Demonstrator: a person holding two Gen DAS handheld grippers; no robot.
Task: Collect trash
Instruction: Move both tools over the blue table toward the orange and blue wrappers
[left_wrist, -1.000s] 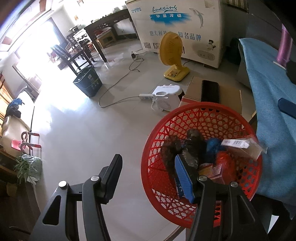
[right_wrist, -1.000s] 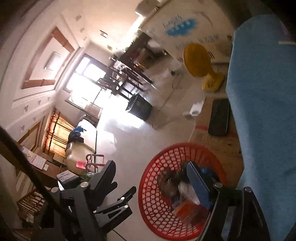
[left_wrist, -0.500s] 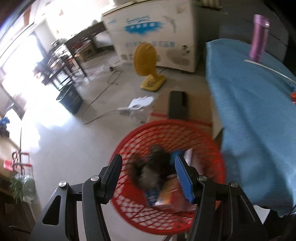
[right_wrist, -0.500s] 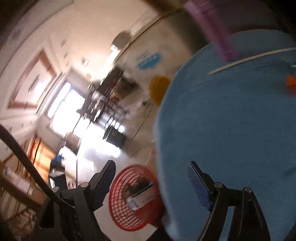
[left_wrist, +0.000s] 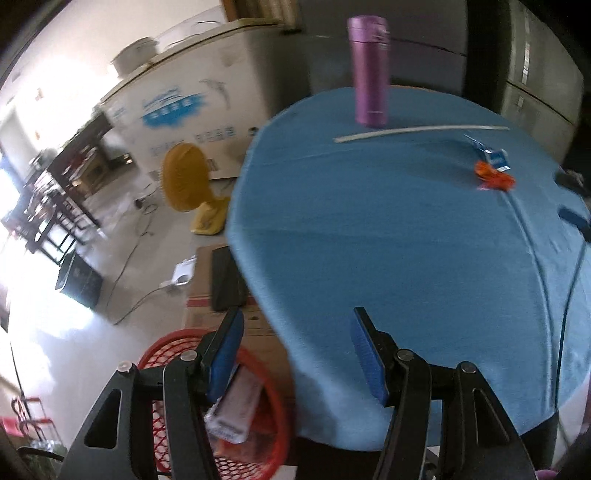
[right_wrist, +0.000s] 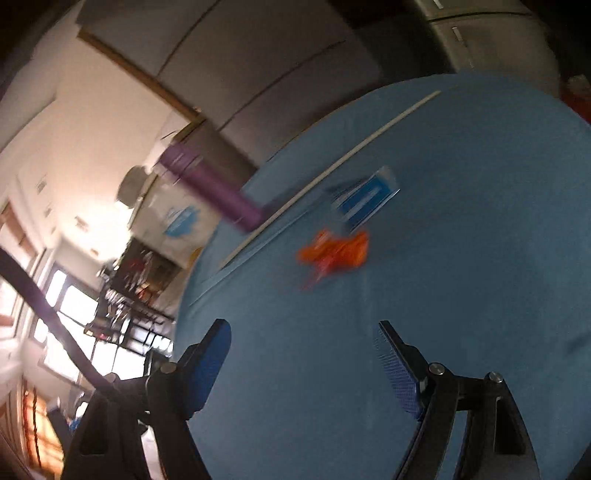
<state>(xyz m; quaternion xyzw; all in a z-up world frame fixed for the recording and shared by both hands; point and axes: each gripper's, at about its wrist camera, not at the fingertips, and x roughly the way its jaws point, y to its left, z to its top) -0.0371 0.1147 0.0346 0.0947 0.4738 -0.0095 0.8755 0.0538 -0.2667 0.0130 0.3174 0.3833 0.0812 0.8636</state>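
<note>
Both grippers are hanging empty over the blue desk (left_wrist: 388, 240), jaws apart, likely lining up the next pickup. Left gripper (left_wrist: 295, 347) is sitting over the near left edge, above the red basket (left_wrist: 162, 354) already holding trash on the floor. Right gripper (right_wrist: 303, 354) is facing the orange wrapper (right_wrist: 334, 253) and blue packet (right_wrist: 364, 201), touching each other mid-desk beyond it. Purple flask (left_wrist: 369, 70) is standing at the far edge.
</note>
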